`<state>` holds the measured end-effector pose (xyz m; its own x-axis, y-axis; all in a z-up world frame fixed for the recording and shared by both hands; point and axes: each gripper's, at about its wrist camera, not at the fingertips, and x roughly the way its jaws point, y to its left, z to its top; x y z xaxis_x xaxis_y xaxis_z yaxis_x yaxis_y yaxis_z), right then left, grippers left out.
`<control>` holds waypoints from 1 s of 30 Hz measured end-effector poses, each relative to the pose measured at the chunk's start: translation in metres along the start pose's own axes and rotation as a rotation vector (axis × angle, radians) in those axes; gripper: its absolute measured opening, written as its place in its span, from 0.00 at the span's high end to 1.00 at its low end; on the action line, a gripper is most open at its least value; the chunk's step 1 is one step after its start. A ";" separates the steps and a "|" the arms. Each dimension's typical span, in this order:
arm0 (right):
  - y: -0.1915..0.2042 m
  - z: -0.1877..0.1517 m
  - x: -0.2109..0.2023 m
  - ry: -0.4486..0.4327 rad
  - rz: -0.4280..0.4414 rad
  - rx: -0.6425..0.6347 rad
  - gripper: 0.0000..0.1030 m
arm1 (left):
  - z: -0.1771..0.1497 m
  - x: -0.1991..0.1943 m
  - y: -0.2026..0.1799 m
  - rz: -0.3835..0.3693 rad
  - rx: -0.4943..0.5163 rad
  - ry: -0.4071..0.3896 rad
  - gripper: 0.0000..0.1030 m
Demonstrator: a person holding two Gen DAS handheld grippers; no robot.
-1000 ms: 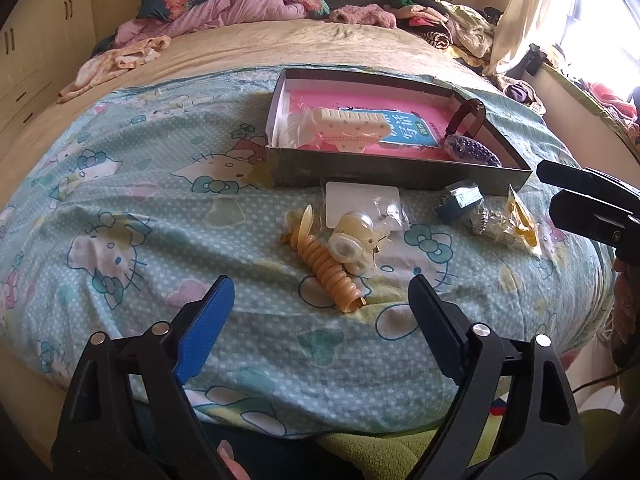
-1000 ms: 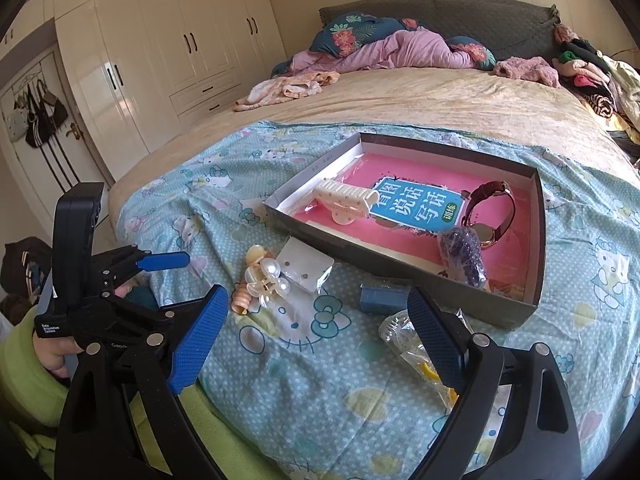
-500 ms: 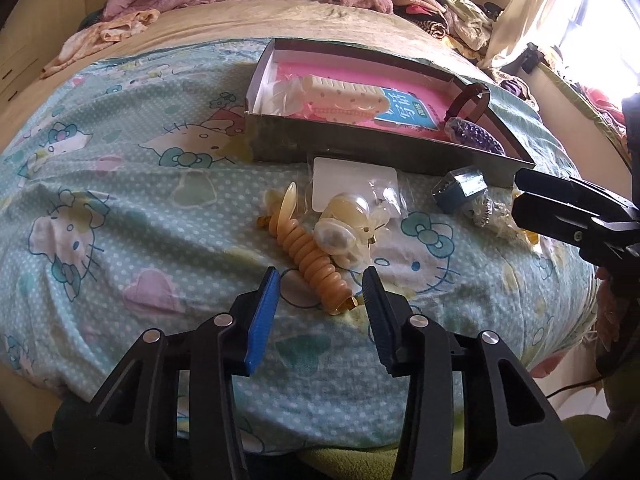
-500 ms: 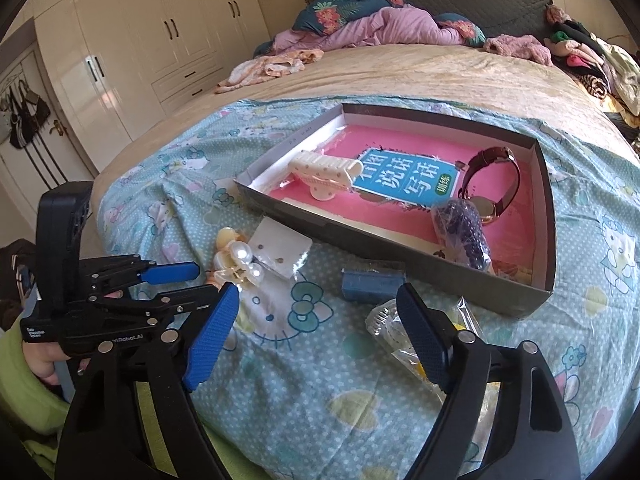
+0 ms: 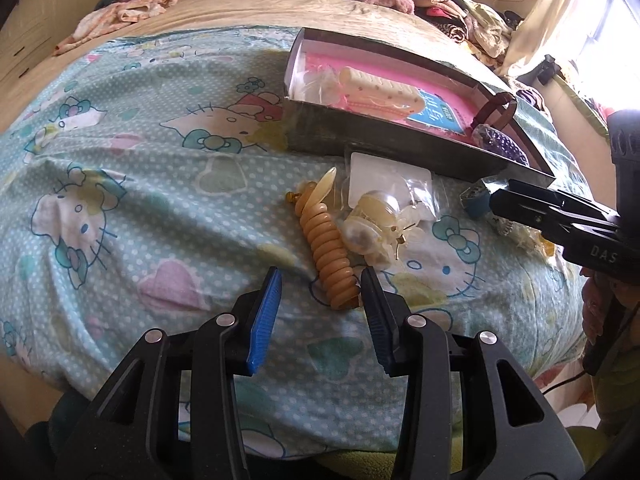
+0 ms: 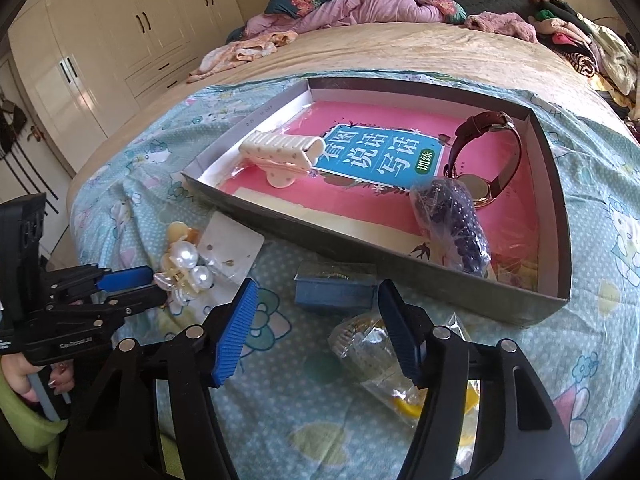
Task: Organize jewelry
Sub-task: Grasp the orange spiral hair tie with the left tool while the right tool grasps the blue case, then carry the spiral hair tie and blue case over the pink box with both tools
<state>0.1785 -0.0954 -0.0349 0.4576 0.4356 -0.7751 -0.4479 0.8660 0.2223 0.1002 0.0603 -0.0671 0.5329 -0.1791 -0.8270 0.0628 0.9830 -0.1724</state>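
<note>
A grey box (image 6: 372, 254) with a pink lining lies on the bed and holds a cream hair claw (image 6: 282, 152), a brown-strap watch (image 6: 486, 152) and a bagged purple bead string (image 6: 452, 220). In front of it lie an amber ridged hair clip (image 5: 328, 252), a pearl clip (image 5: 372, 220) in plastic, a white earring card (image 6: 230, 246), a small blue box (image 6: 336, 286) and a bagged yellow item (image 6: 384, 360). My left gripper (image 5: 320, 290) is open, its fingers astride the amber clip's near end. My right gripper (image 6: 318, 312) is open just before the blue box, above the bag.
The Hello Kitty sheet (image 5: 132, 184) covers the bed's near part. Crumpled bedding and clothes (image 6: 352, 4) lie at the far end and along the right side (image 6: 584, 36). White wardrobes (image 6: 100, 40) stand at the left. The bed edge is close below both grippers.
My left gripper has narrowed its opening and moved forward to the amber clip. My right gripper has narrowed too and moved in toward the blue box and the bag.
</note>
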 end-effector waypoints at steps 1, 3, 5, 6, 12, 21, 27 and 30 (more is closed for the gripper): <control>-0.001 0.001 0.003 0.004 -0.003 0.003 0.43 | 0.000 0.001 0.001 0.002 -0.001 0.000 0.68; -0.001 0.001 0.009 0.012 -0.011 0.009 0.44 | 0.002 0.002 0.002 0.002 -0.006 0.003 0.68; -0.002 0.001 0.014 0.016 -0.020 0.007 0.48 | 0.003 0.004 0.003 0.001 -0.010 0.006 0.68; -0.003 0.001 0.015 0.018 -0.026 0.010 0.50 | 0.004 0.004 0.003 0.002 -0.012 0.006 0.68; -0.005 -0.002 0.018 -0.006 -0.011 0.000 0.55 | 0.007 0.009 0.005 -0.006 -0.015 0.013 0.75; 0.000 -0.003 -0.002 -0.044 0.042 -0.006 0.55 | 0.005 -0.002 0.008 -0.032 -0.020 -0.021 0.89; 0.007 -0.003 -0.015 -0.064 0.063 -0.018 0.55 | 0.001 -0.019 0.008 -0.043 -0.010 -0.063 0.90; 0.009 -0.002 -0.022 -0.080 0.065 -0.021 0.55 | 0.001 -0.028 0.008 -0.049 -0.013 -0.084 0.90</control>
<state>0.1628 -0.0979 -0.0168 0.4866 0.5093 -0.7098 -0.4942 0.8305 0.2571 0.0866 0.0736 -0.0450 0.5984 -0.2225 -0.7697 0.0797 0.9724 -0.2191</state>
